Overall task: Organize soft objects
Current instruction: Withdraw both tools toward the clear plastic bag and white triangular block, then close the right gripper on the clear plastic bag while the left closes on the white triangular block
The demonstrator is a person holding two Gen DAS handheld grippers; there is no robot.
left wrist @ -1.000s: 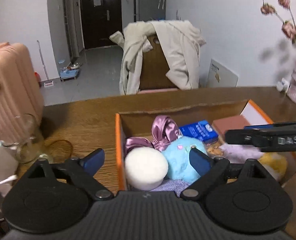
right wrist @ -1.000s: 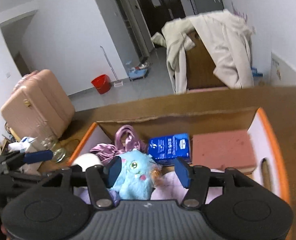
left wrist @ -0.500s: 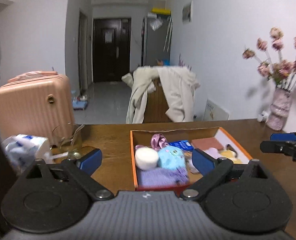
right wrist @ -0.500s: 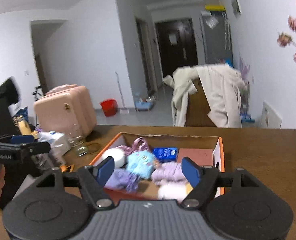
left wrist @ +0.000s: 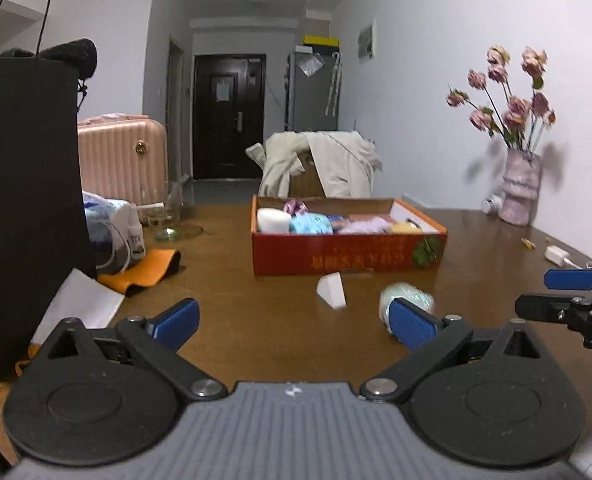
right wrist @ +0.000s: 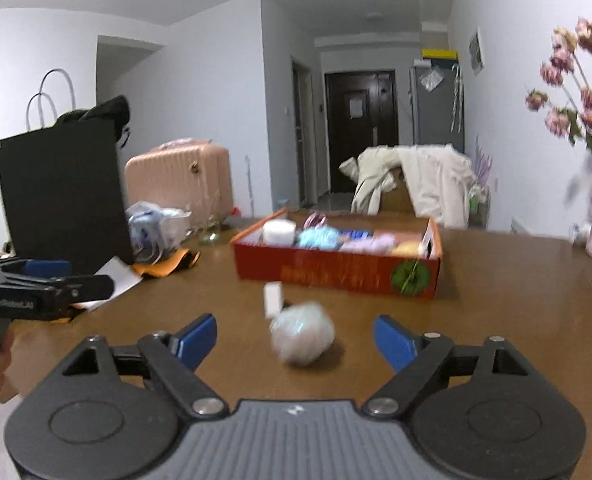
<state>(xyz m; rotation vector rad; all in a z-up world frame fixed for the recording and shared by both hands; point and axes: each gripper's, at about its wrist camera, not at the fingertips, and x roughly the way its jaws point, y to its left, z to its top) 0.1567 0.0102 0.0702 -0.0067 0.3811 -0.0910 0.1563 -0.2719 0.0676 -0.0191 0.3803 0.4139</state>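
Right wrist: left tongs (right wrist: 44,276) lettering blurred; box (right wrist: 336,272) print illegible

Box (left wrist: 348,254): red-orange outside, yellow lettering, green leaf print at corner, white inner wall. Inside: white puff (left wrist: 273,219), light-blue plush (left wrist: 311,225), lilac fluffy item (left wrist: 366,225), yellow item (left wrist: 406,227). Table (left wrist: 256,312): brown wood grain. Loose on table: white wedge (left wrist: 332,290), pale mint-white ball (right wrist: 302,334). Gripper pads (right wrist: 196,338): blue; bodies black and grey. Suitcase (left wrist: 122,160): pink, ribbed. Bag (left wrist: 24,200): black. Vase (left wrist: 520,190): pale pink; flowers dusty pink.
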